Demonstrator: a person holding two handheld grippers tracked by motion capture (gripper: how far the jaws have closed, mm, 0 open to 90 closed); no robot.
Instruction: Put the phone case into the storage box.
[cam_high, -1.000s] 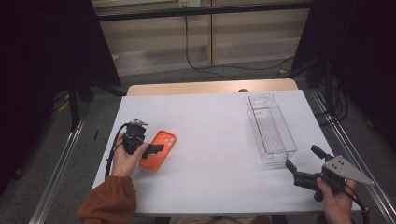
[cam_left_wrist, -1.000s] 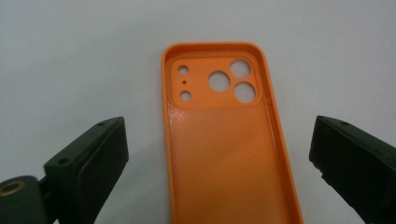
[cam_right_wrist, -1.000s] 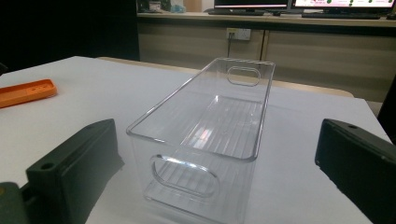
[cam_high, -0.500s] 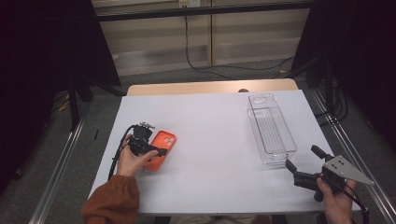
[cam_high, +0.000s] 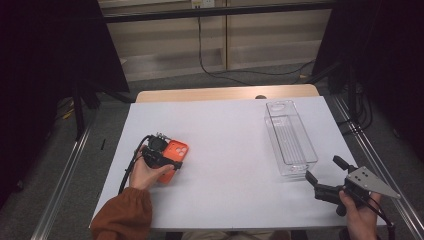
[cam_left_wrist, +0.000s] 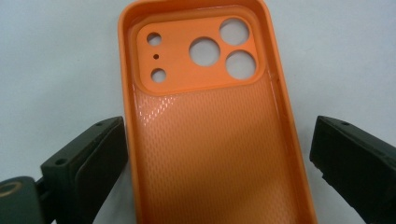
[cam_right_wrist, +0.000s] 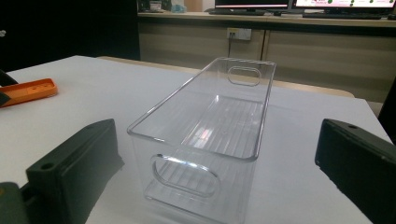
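An orange phone case (cam_left_wrist: 210, 140) lies inside-up on the white table, its camera cutouts at the far end. My left gripper (cam_left_wrist: 219, 135) is open and straddles the case's lower half: the left jaw sits close to one edge, and a gap remains at the right jaw. From above, the case (cam_high: 177, 148) lies at the table's left, with the left gripper (cam_high: 166, 161) on top of it. My right gripper (cam_high: 324, 169) is open near the front right edge. It points at a clear plastic bin (cam_high: 290, 137), which stands empty (cam_right_wrist: 210, 135) just beyond that gripper (cam_right_wrist: 219, 130).
The white table (cam_high: 230, 150) has its front edge close to both hands, and a wooden strip (cam_high: 225, 93) runs along the back. The orange case (cam_right_wrist: 28, 91) also appears far left in the right gripper view. Metal rails (cam_high: 370, 150) run beside the table.
My left gripper has moved right and down over the orange phone case, so its jaws now straddle it. The right gripper and the bin have not moved.
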